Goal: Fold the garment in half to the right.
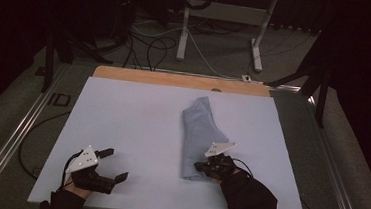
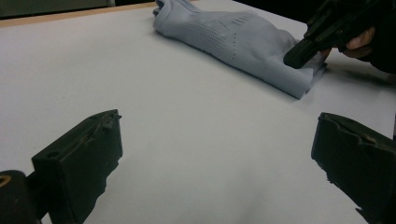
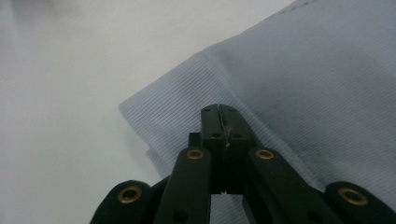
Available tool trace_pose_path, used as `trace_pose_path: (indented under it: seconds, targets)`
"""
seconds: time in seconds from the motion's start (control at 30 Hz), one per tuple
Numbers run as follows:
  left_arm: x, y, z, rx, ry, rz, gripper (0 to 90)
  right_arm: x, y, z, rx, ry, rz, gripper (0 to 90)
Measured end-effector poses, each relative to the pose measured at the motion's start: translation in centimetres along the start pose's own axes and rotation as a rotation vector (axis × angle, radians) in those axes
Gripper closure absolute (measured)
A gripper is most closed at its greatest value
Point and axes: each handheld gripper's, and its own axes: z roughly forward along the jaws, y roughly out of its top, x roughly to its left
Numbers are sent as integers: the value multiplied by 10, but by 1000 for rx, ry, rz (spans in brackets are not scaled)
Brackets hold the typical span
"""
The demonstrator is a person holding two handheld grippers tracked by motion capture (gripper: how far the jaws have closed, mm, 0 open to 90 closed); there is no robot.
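A folded light-blue cloth (image 1: 201,136) lies right of centre on the pale board (image 1: 126,125), its long side running away from me. My right gripper (image 1: 199,166) is shut, jaws pressed together, its tip at the cloth's near left corner. In the right gripper view the closed tips (image 3: 219,112) lie over the ribbed hem of the cloth (image 3: 303,70); I see no fabric pinched between them. My left gripper (image 1: 116,164) rests open at the board's near left, nothing between its jaws. The left gripper view shows the cloth (image 2: 243,42) and the right gripper (image 2: 294,58) beyond its own open jaws (image 2: 219,126).
A wooden strip (image 1: 175,78) borders the board's far edge. Behind it are a white desk frame (image 1: 184,29) and loose cables (image 1: 153,47) on the floor. A metal rail (image 1: 10,136) runs along the left side. The room is dark.
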Motion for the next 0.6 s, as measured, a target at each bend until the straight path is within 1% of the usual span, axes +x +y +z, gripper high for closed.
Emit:
trace_pose_path:
  seconds: [0.1, 0.17, 0.27, 0.33, 0.43, 0.5, 0.57, 0.6]
  targets:
    - [0, 0, 0, -2, -1, 4, 28, 2, -3, 1, -7, 13, 4, 900]
    - [0, 0, 0, -2, -2, -3, 28, 4, -3, 1, 1, 22, 2, 900]
    - [-1, 0, 1, 1, -4, -1, 28, 5, -2, 1, 6, 22, -6, 900]
    - [-1, 0, 1, 1, -3, -1, 28, 5, -3, 2, -2, 31, 4, 900]
    - [-1, 0, 1, 0, -5, -1, 28, 4, -2, 4, -31, 53, 14, 900]
    - [-1, 0, 2, 1, -4, -2, 28, 5, 1, 6, -41, 55, 10, 900]
    - [-1, 0, 1, 2, -4, -2, 28, 9, 6, 8, -46, 61, -4, 900]
    - [-1, 0, 1, 4, -6, 0, 28, 12, 8, 10, -31, 59, -13, 900]
